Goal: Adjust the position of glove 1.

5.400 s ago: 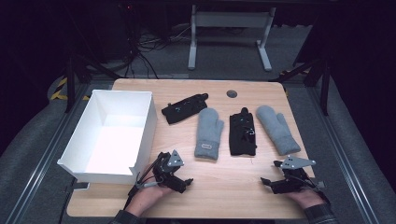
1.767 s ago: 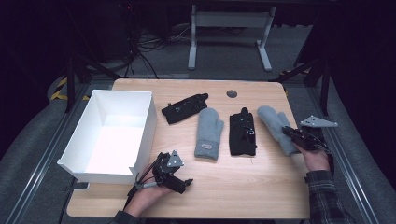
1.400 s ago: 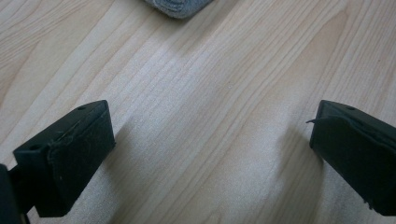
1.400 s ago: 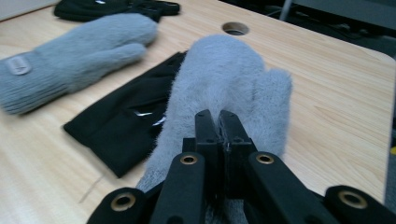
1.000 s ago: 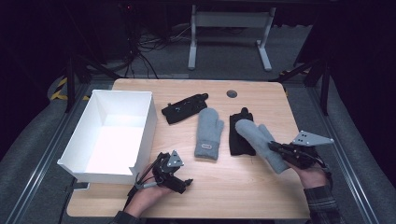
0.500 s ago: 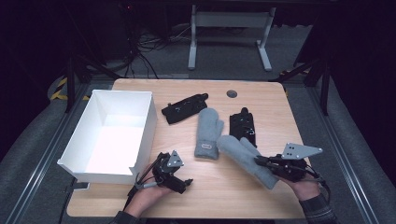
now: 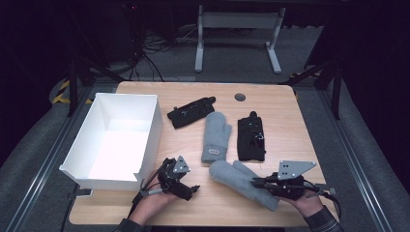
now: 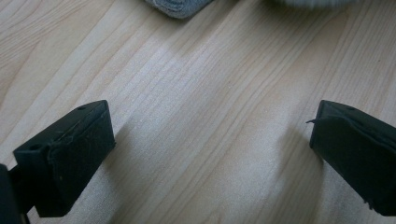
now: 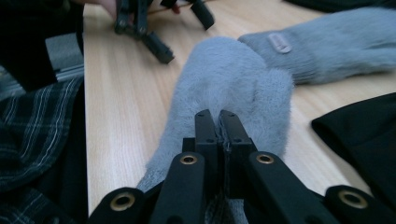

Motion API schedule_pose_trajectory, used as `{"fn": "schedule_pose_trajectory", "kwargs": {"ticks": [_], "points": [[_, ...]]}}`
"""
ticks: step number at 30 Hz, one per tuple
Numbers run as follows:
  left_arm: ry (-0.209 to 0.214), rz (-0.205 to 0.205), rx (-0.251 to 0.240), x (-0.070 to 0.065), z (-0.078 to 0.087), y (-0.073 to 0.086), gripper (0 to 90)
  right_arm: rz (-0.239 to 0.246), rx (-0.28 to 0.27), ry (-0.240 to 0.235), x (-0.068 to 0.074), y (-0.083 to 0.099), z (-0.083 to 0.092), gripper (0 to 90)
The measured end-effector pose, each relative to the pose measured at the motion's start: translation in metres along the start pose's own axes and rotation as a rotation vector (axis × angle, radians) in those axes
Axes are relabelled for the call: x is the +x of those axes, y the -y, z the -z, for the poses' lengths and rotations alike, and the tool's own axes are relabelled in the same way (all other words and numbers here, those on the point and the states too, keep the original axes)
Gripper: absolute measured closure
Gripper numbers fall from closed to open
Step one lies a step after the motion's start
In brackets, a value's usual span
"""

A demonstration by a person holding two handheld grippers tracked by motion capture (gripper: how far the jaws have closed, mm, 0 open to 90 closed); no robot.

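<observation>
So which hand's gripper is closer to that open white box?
Left. The left gripper sits beside the open white box at its near corner; the right gripper is farther off, clamping a grey fleece mitten.

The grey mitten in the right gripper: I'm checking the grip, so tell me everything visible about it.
The fuzzy grey knitted mitten lies slantwise on the front of the light wooden table, rounded tip toward the left gripper, cuff toward the person. The right gripper is shut on it, jaws pinching a fold of the fleecy fabric near the cuff end. It looks soft and limp. Beyond it lies a matching grey mitten; whether they touch is unclear.
</observation>
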State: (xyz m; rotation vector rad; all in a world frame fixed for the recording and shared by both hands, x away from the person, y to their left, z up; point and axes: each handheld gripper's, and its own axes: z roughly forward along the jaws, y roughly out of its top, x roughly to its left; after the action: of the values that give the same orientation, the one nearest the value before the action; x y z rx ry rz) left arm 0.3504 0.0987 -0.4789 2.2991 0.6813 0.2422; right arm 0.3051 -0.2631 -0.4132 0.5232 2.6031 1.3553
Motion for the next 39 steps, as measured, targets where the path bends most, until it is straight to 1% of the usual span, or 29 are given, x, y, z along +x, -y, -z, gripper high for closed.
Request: {"fn": "schedule_pose_trajectory", "kwargs": {"ticks": [1,4,7,10,11,12,14,15,16,18,21,23,24,25,26,27,28,29,31,32,33,34,36,37,39], "points": [[0.0,0.0,0.0,0.0,0.0,0.0,0.2,0.0,0.0,0.0,0.0,0.0,0.0,88.2],[-0.001,0.001,0.002,0.0,0.0,0.0,0.3,0.003,0.04,-0.018,0.002,0.003,-0.011,88.0],[-0.008,0.006,0.002,-0.001,0.0,0.0,0.2,0.0,0.072,-0.018,0.001,0.005,-0.018,86.9],[-0.007,0.007,0.029,-0.003,0.001,-0.003,0.3,-0.002,0.086,-0.018,0.0,0.006,-0.021,79.2],[-0.012,0.013,0.035,-0.003,0.002,-0.004,1.1,-0.001,0.083,-0.018,0.0,0.006,-0.02,74.2],[-0.012,0.016,0.039,-0.004,0.003,-0.005,3.9,-0.003,0.072,-0.003,0.0,0.006,-0.018,70.6],[-0.022,0.02,0.046,-0.006,0.007,-0.006,13.7,-0.008,0.061,0.01,-0.003,0.005,-0.014,70.6],[-0.037,0.018,0.047,-0.007,0.009,-0.007,17.1,-0.013,0.053,0.024,-0.005,0.005,-0.01,71.6],[-0.045,0.012,0.044,-0.008,0.01,-0.008,21.2,-0.029,0.051,0.036,-0.008,0.006,-0.006,73.6],[-0.047,0.007,0.026,-0.01,0.015,-0.009,35.1,-0.046,0.057,0.067,-0.015,0.01,0.0,75.4],[-0.043,0.017,0.009,-0.012,0.02,-0.014,49.4,-0.078,0.066,0.097,-0.024,0.016,0.005,76.9],[-0.038,0.033,0.007,-0.011,0.02,-0.017,55.4,-0.097,0.075,0.119,-0.029,0.02,0.007,75.5],[-0.038,0.033,0.007,-0.011,0.02,-0.017,57.6,-0.107,0.075,0.124,-0.031,0.021,0.008,74.2],[-0.044,0.041,0.011,-0.01,0.02,-0.019,61.7,-0.113,0.08,0.13,-0.033,0.022,0.007,72.8],[-0.042,0.049,0.01,-0.008,0.021,-0.021,61.7,-0.113,0.08,0.13,-0.033,0.022,0.007,72.8],[-0.037,0.06,0.016,-0.006,0.02,-0.024,66.1,-0.118,0.086,0.138,-0.034,0.023,0.007,71.9],[-0.052,0.074,0.014,-0.004,0.019,-0.027,71.2,-0.121,0.088,0.142,-0.036,0.024,0.006,71.1],[-0.055,0.08,0.012,-0.003,0.019,-0.03,76.1,-0.124,0.094,0.148,-0.037,0.025,0.006,69.2],[-0.071,0.075,0.006,-0.002,0.018,-0.035,81.5,-0.128,0.096,0.152,-0.039,0.026,0.005,68.0],[-0.081,0.074,-0.003,-0.001,0.018,-0.038,85.8,-0.128,0.094,0.156,-0.039,0.026,0.005,68.3],[-0.085,0.083,-0.013,0.0,0.017,-0.042,89.4,-0.128,0.091,0.156,-0.039,0.025,0.005,69.2],[-0.085,0.083,-0.013,0.0,0.017,-0.042,89.8,-0.128,0.091,0.156,-0.039,0.025,0.005,69.2],[-0.097,0.086,-0.02,0.001,0.016,-0.054,89.9,-0.127,0.089,0.163,-0.041,0.023,0.004,74.5],[-0.094,0.087,-0.026,0.001,0.015,-0.057,89.9,-0.128,0.085,0.167,-0.042,0.023,0.004,76.7],[-0.1,0.08,-0.022,0.003,0.01,-0.067,89.9,-0.13,0.087,0.175,-0.043,0.022,0.004,80.1]]}}
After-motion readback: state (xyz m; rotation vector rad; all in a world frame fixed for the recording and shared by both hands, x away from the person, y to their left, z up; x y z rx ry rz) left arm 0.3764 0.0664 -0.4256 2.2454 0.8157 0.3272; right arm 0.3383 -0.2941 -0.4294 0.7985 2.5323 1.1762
